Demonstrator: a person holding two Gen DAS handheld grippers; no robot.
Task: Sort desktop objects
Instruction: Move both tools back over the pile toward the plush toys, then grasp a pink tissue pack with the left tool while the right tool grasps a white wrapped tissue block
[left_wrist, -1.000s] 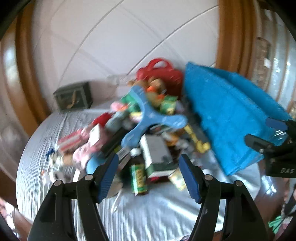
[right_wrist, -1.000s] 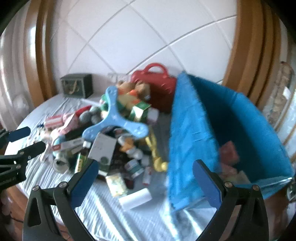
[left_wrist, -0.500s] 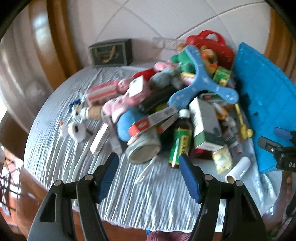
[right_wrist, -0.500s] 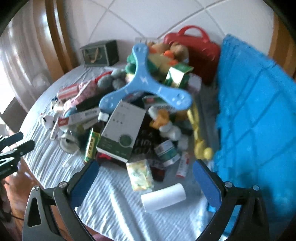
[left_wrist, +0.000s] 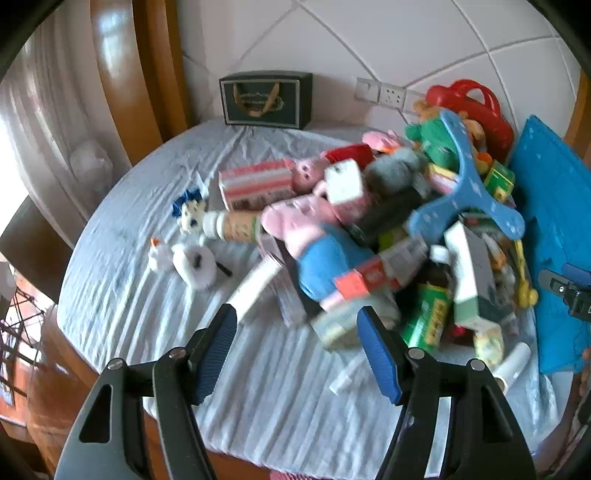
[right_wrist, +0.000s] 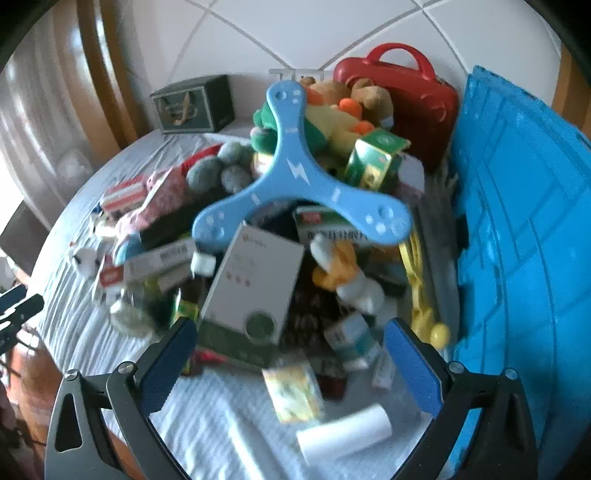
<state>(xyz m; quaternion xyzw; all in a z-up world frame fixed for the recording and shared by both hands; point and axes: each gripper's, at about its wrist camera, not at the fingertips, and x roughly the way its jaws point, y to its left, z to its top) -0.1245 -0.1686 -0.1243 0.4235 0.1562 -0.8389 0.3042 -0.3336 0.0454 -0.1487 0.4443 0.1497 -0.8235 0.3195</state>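
Note:
A pile of toys, boxes and bottles lies on a round table with a grey-white cloth (left_wrist: 155, 206). On top is a blue three-armed boomerang (right_wrist: 295, 177), also in the left wrist view (left_wrist: 469, 192). A white-and-green box (right_wrist: 255, 291) lies in front of it. A pink and blue plush (left_wrist: 314, 243) lies nearer the left. My left gripper (left_wrist: 297, 343) is open and empty above the table's near edge. My right gripper (right_wrist: 288, 365) is open and empty above the box and small packets.
A blue fabric bin (right_wrist: 524, 229) stands at the right of the pile. A red plastic case (right_wrist: 402, 92) and a dark green gift box (left_wrist: 266, 98) stand by the tiled wall. A white roll (right_wrist: 343, 434) lies near the front edge.
Both grippers have tilted down and moved closer over the table. The left view has swung to the left part of the pile. Both stay open.

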